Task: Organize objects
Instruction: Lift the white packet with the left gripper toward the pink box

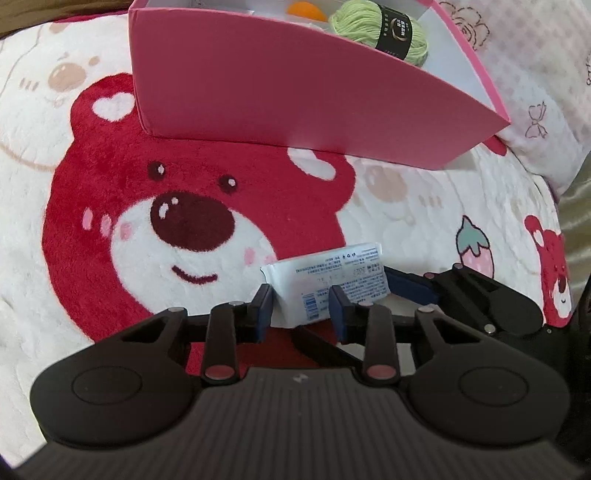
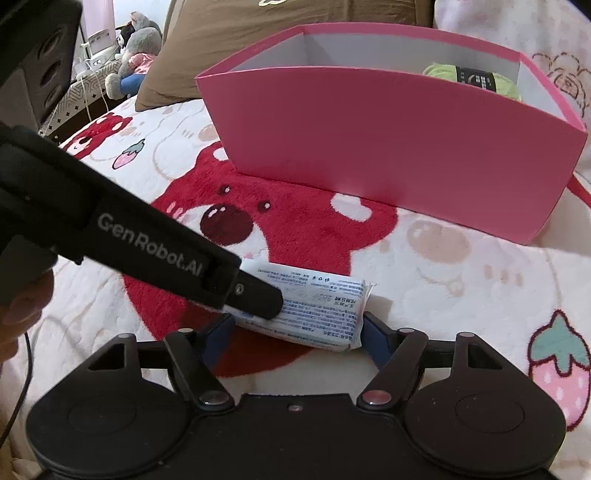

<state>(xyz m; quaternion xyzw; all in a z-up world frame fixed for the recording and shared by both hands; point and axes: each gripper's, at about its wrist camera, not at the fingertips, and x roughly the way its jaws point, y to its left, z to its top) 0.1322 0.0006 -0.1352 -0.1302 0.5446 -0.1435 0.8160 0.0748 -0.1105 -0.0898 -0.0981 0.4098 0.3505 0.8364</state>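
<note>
Tissue pack (image 1: pixel 325 280) lies on the bear-print bed blanket (image 1: pixel 92 288), near side, in front of the pink box (image 1: pixel 258 85). Box stands farther back with its near wall facing both cameras; green yarn (image 1: pixel 380 29) and something orange (image 1: pixel 306 11) already sit inside.

Left gripper (image 1: pixel 301 308): fingers narrow, clamped on the pack's left end; the wrapper bulges above the pads. Right gripper (image 2: pixel 299 332): fingers wide, one on each side of the pack's right portion. Whether the right pads touch the wrapper yet is hard to say from this angle, probably not.

Risks:
- Soft, slick wrapper. A pinch on one end only could let the pack sag or swivel when lifted, maybe slide out.
- Two grippers crowd one small pack; the left tool's finger lies across the pack in the right view, so the right fingers closing could knock against it.
- Plush blanket gives under pressure; pushing down could snag the pile.
- Near wall of the box is tall. A low carry would hit it and shove the light box back.

Room: open blanket to the left and right of the pack and between pack and box. Free space in the box's left part; yarn fills the right end.
</note>
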